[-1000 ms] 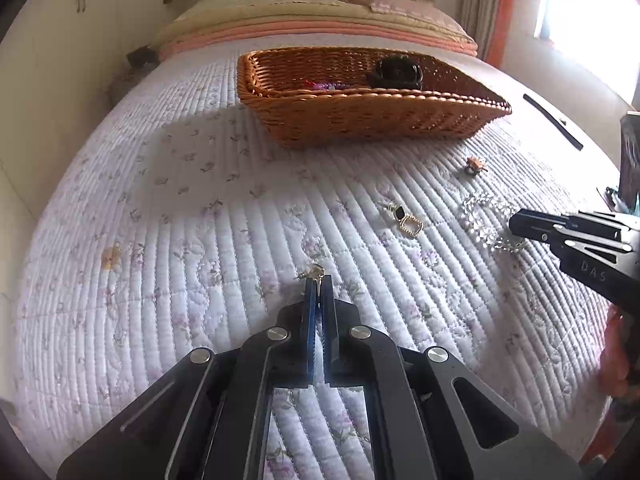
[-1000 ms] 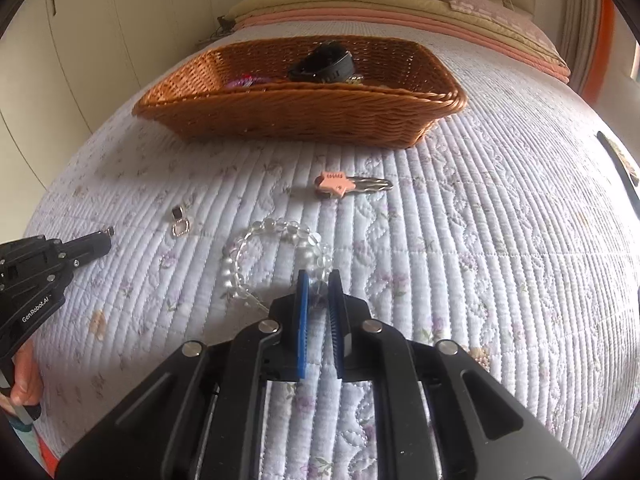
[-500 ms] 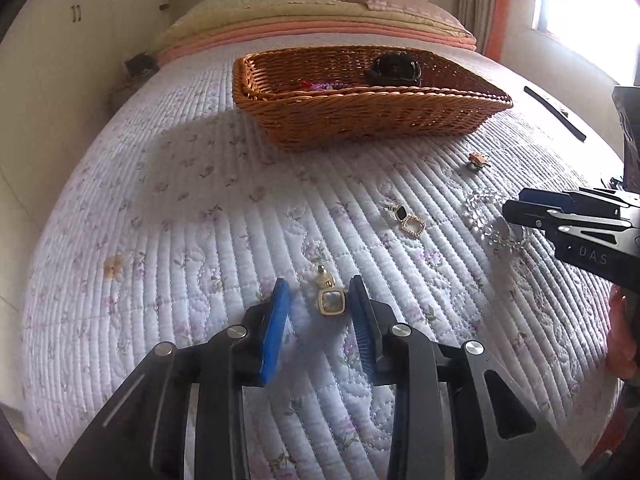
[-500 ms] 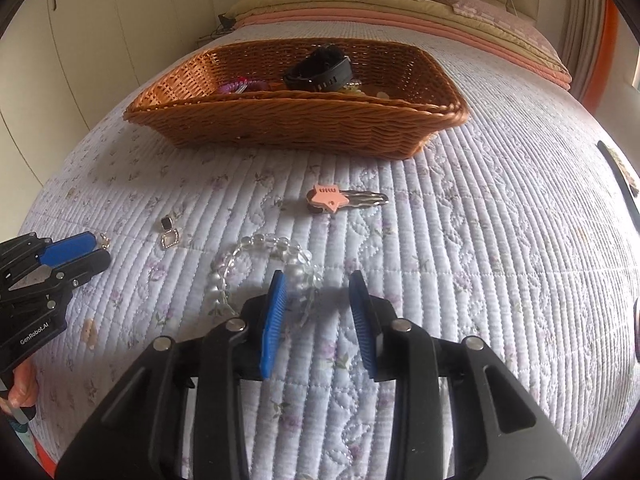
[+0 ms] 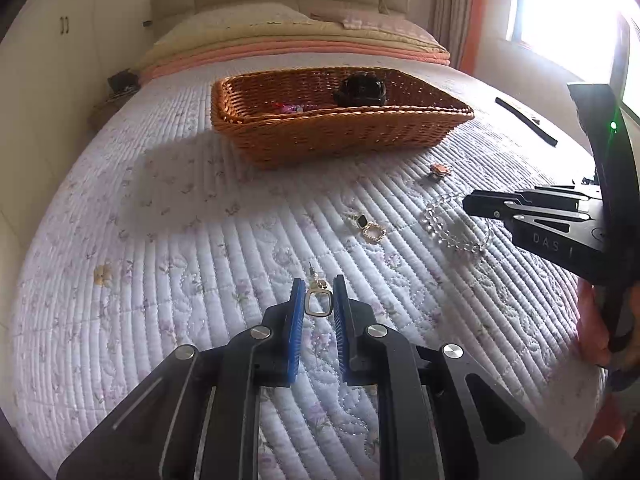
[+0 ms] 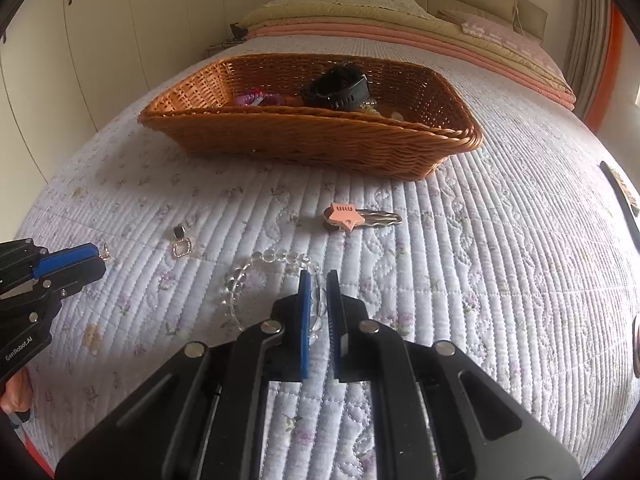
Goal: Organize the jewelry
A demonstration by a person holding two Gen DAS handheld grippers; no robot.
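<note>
My left gripper (image 5: 317, 289) has its jaws closing around a gold square-framed earring (image 5: 318, 301) that lies on the quilt; a small gap shows on each side. My right gripper (image 6: 317, 280) has its jaws narrowed around one side of a clear bead bracelet (image 6: 256, 276), also seen in the left wrist view (image 5: 452, 232). A second earring with a black stone (image 5: 369, 227) lies between them, and shows in the right wrist view (image 6: 182, 242). A wicker basket (image 6: 304, 140) stands further back and holds a black watch (image 6: 338, 88) and pink items.
A pink star-topped key (image 6: 352, 216) lies on the quilt in front of the basket. A black strip (image 5: 526, 120) lies at the bed's right edge. Pillows and folded blankets (image 5: 296, 36) are at the head. White wardrobes (image 6: 100, 40) stand to the left.
Both grippers opened from shut, then narrowed again: the left around the gold earring, the right around the bead bracelet. Both moved forward and down onto their items.
</note>
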